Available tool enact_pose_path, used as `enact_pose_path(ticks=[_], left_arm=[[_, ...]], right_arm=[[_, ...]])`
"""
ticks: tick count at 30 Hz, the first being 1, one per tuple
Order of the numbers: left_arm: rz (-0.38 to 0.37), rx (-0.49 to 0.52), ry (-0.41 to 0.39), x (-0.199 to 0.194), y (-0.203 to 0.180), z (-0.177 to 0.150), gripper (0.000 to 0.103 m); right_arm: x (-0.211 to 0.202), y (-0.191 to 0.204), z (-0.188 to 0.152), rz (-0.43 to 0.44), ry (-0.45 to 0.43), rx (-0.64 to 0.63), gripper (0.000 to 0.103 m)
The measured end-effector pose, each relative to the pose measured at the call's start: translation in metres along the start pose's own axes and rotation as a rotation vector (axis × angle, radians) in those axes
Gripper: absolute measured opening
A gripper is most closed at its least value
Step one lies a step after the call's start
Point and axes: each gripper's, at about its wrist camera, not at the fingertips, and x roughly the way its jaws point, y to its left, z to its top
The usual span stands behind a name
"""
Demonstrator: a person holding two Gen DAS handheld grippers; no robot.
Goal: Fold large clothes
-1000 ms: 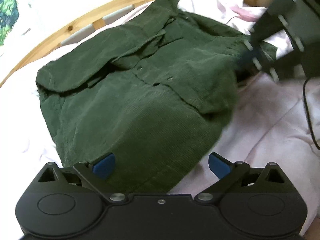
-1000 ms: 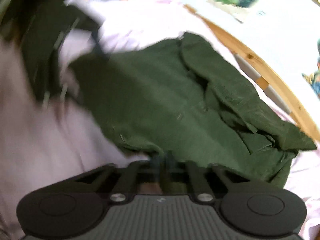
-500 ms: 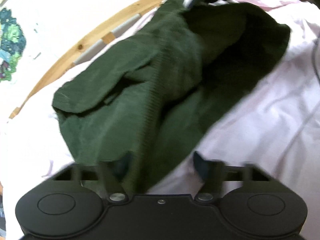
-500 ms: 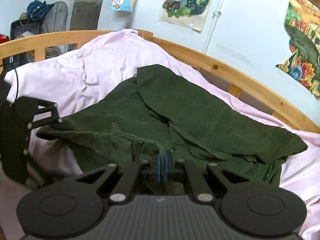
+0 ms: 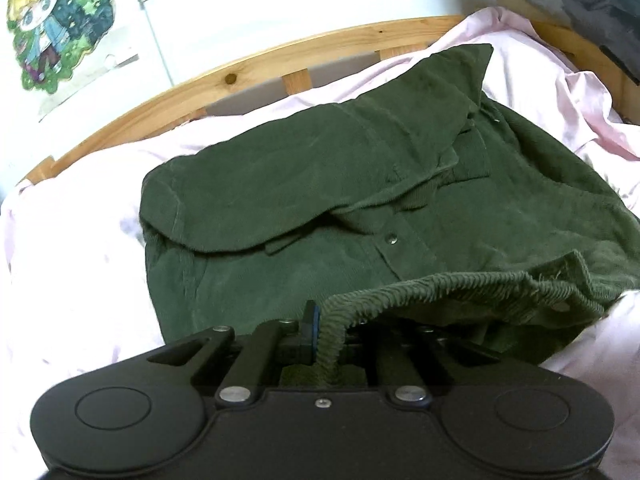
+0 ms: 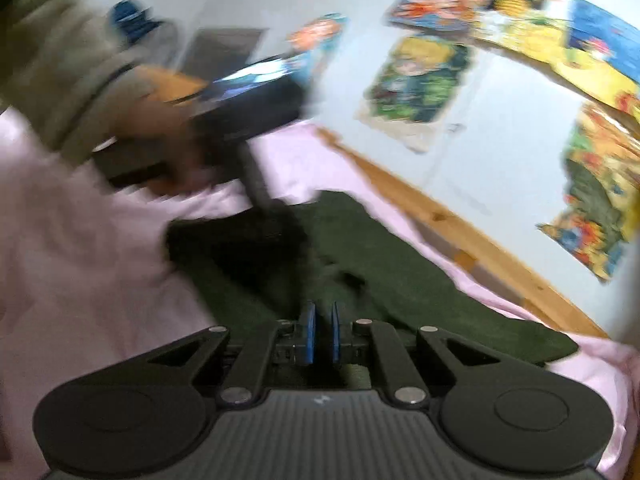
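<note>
A dark green corduroy jacket [image 5: 320, 184] lies on a pink sheet [image 5: 72, 260], one sleeve folded across its front. My left gripper [image 5: 330, 322] is shut on the jacket's ribbed hem [image 5: 440, 284], which is lifted and runs off to the right. That far end of the hem droops free. The right wrist view is blurred. There my right gripper [image 6: 322, 320] hovers over the jacket [image 6: 420, 300], and its jaws are opening. A narrow gap shows between its blue pads [image 6: 308, 332], with no cloth visible in it.
A curved wooden bed rail [image 5: 240, 76] runs behind the jacket, with posters [image 6: 416, 80] on the white wall above. A person's hand [image 6: 160, 136] and grey sleeve [image 6: 60, 80] show blurred at the left of the right wrist view. Rumpled pink sheet surrounds the jacket.
The left gripper went from wide open to shut on the hem and raised it. The right gripper, earlier shut on the hem, swung up and away, and its pads have parted slightly.
</note>
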Motion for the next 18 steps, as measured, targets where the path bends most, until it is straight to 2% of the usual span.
enact_pose_path(ticks=[4,7,10,12,15,18], left_arm=[[-0.004,0.020,0.003,0.005,-0.002,0.003,0.004],[-0.012,0.002,0.006,0.005,0.003,0.001,0.004],[-0.018,-0.001,0.010,0.005,0.006,0.000,0.004],[-0.017,-0.003,0.010,0.005,0.006,0.000,0.004],[-0.020,-0.006,0.010,0.004,0.006,0.000,0.004],[-0.019,0.002,0.010,0.004,0.005,-0.001,0.004]], right_arm=[[0.034,0.020,-0.010,0.089,0.148,-0.050,0.008],[0.057,0.030,-0.019,0.037,0.207,-0.121,0.008],[0.081,0.028,-0.024,-0.033,0.272,-0.115,0.008],[0.092,0.028,-0.029,-0.023,0.314,-0.133,0.009],[0.098,0.030,-0.033,0.029,0.355,-0.127,0.021],[0.097,0.035,-0.036,0.026,0.360,-0.163,0.028]])
